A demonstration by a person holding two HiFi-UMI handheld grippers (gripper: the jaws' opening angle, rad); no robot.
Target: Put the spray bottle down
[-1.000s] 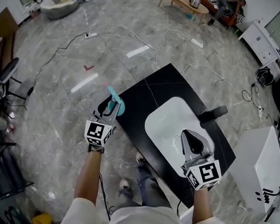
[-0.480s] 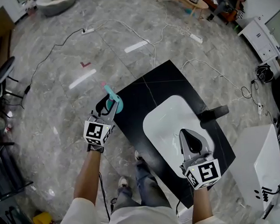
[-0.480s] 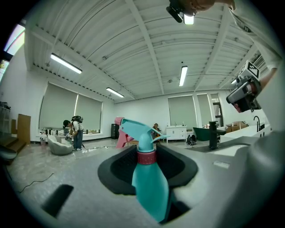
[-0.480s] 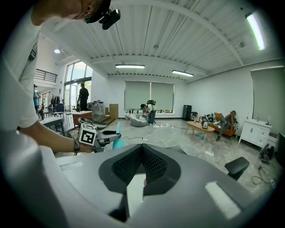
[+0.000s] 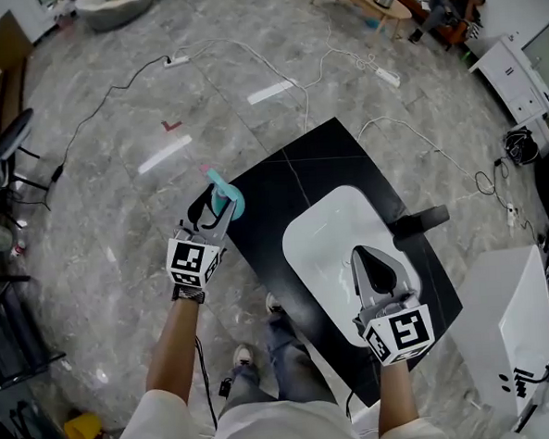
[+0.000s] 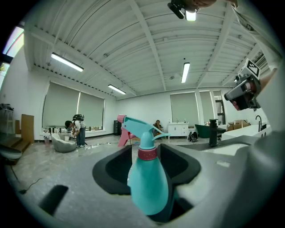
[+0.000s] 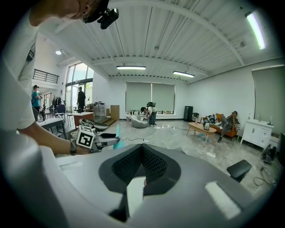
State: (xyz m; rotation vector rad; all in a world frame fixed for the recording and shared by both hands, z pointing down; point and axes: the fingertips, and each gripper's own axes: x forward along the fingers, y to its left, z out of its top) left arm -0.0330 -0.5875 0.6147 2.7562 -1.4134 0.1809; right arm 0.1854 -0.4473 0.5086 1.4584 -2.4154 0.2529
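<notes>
Even, bright indoor light is filling all three views. Ceiling strip lights (image 6: 185, 72) are glowing white in the left gripper view and slightly blowing out, while tall windows (image 7: 79, 75) are adding daylight in the right gripper view. In the head view the polished floor (image 5: 99, 234) is showing pale bright streaks (image 5: 164, 157). The white basin (image 5: 336, 233) is shining against the glossy black countertop (image 5: 286, 181). Shadows are falling soft and faint. Both gripper views are bending straight lines and darkening to black at their corners. The spray bottle (image 6: 147, 178), close to the lens, is looking slightly soft.
</notes>
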